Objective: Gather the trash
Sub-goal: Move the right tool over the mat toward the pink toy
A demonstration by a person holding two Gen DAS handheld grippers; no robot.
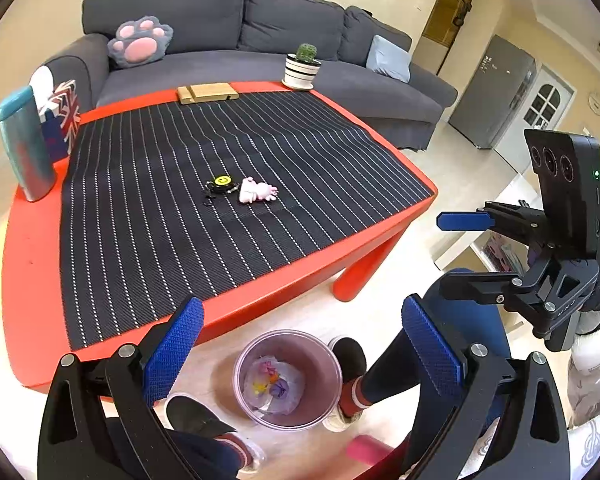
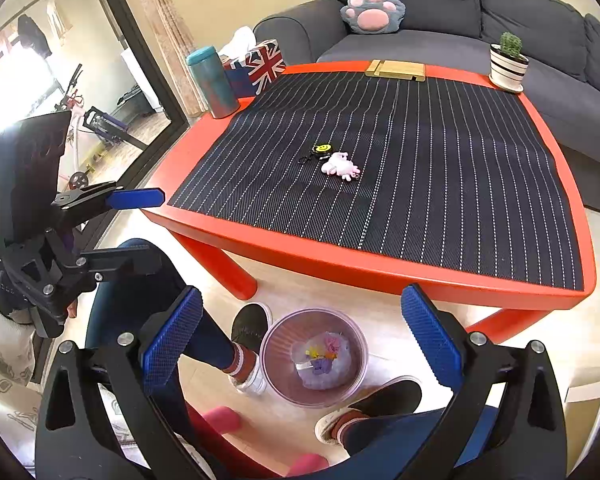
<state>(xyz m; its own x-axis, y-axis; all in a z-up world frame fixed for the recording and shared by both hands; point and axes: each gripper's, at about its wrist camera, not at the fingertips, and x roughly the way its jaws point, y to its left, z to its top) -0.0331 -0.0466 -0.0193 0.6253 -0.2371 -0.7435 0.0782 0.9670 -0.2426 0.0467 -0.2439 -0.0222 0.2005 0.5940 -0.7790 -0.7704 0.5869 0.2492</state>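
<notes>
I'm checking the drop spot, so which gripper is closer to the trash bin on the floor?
Too close to call: both hang open and empty above the trash bin. The left gripper sits over the bin's left side, the right gripper over its right side, the bin showing between each one's fingers.

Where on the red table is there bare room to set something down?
The striped mat is bare all around the keychain at its middle: the near half and right side. Crowded: far left corner, with flask and tissue box; far edge, with wooden stand and cactus pot.
</notes>
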